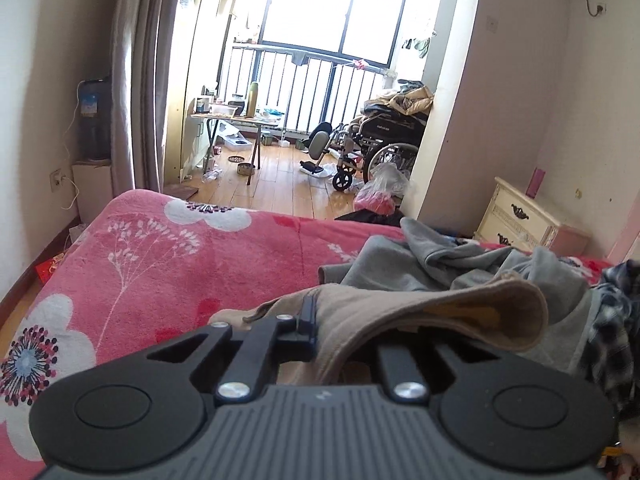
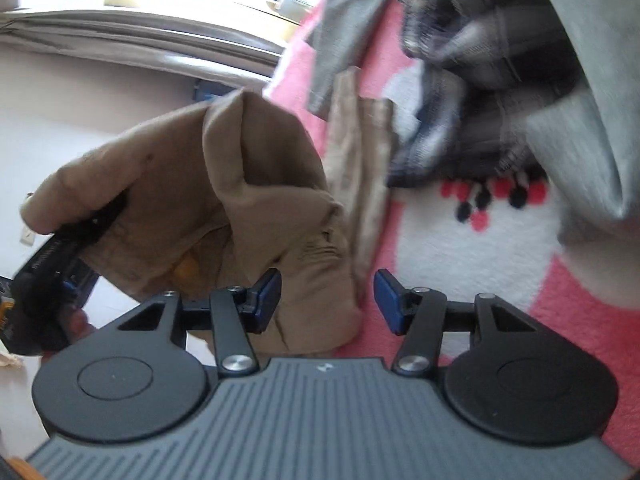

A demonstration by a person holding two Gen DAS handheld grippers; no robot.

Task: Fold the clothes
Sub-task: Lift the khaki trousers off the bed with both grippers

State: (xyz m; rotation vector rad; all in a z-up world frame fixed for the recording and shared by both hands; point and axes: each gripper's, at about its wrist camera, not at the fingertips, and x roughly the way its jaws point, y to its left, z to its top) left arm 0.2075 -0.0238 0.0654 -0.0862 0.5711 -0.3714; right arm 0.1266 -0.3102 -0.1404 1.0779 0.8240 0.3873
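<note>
- Left claw [image 1: 320, 330]: clenched on the tan garment [image 1: 420, 312]; soft cloth draped over its fingers, raised above the bed [image 1: 160, 264]
- Right claw [image 2: 327, 300]: released, blue pads [image 2: 268, 300] wide apart; tan fabric hangs between them
- Bed cover: pink fleece, white flowers
- Grey garment [image 1: 400, 268], plaid shirt [image 1: 616, 332]: crumpled heap, right
</note>
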